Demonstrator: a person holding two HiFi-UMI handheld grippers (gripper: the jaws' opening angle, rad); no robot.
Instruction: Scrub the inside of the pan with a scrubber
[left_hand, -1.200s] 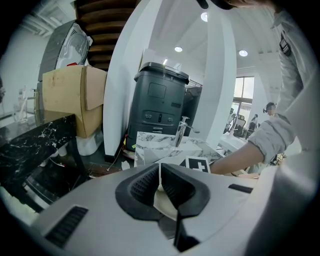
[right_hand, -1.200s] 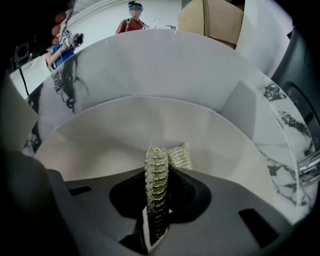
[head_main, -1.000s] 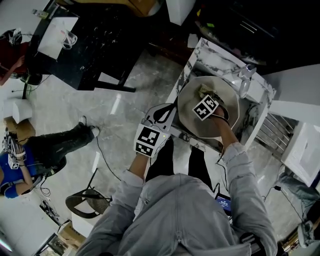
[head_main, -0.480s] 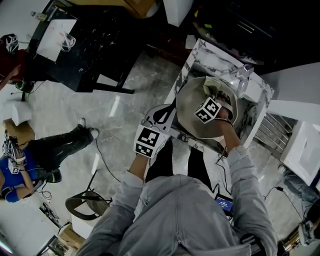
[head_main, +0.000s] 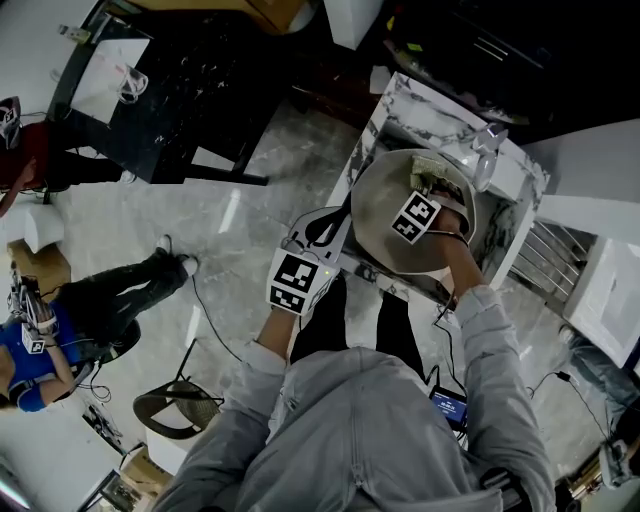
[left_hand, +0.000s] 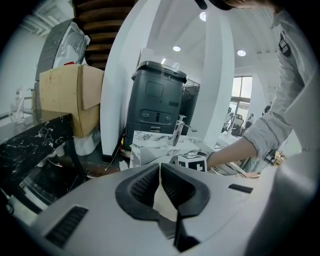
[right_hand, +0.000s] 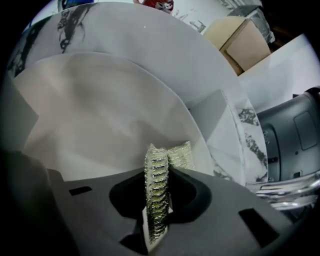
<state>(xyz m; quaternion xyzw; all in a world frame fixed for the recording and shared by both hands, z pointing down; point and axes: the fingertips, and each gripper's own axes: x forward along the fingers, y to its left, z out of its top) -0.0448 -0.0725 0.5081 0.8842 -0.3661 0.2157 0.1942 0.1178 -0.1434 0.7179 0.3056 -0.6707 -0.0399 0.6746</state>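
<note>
The pan (head_main: 385, 220) fills the marble sink (head_main: 420, 110) almost wall to wall, leaving little gap round its rim. Inside, the near and left parts of the bowl lie bare. The right gripper (head_main: 428, 188) with its scrubber (right_hand: 157, 190) crowds the far side, where the faucet (head_main: 487, 152) stands just beyond the rim.

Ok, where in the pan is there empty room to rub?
The pan is bare across its near-left floor, between the rim and the right tool. In the right gripper view, bare floor spreads ahead and left of the scrubber pinched in that tool. It is crowded at the far side, where scrubber, tool and faucet sit close together.
</note>
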